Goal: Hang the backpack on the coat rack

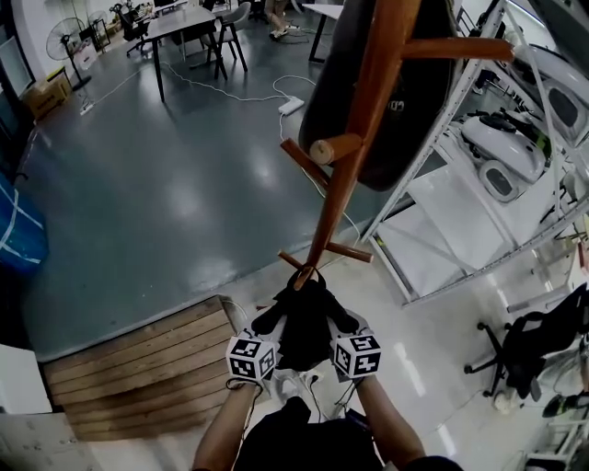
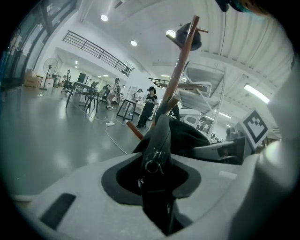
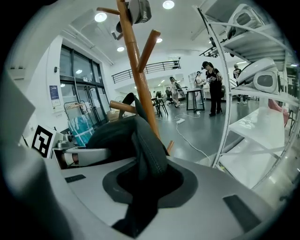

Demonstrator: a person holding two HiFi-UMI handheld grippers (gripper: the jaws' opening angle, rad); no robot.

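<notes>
A black backpack (image 1: 305, 324) hangs between my two grippers, low and close to the foot of the wooden coat rack (image 1: 355, 156). My left gripper (image 1: 273, 322) is shut on a zippered fold of the backpack (image 2: 157, 145). The right gripper (image 1: 337, 321) is shut on another fold of the bag's dark fabric (image 3: 143, 145). The rack's pole (image 2: 178, 70) rises just behind the bag, with pegs (image 3: 147, 43) branching off it. A dark rounded object (image 1: 386, 87) hangs high on the rack. The backpack's lower part is hidden behind the grippers.
White metal shelving (image 1: 479, 216) stands right of the rack. A wooden pallet (image 1: 147, 368) lies on the left, a black office chair (image 1: 529, 354) at the right. A cable and power strip (image 1: 291, 105) cross the grey floor; tables (image 1: 184, 23) and people stand far off.
</notes>
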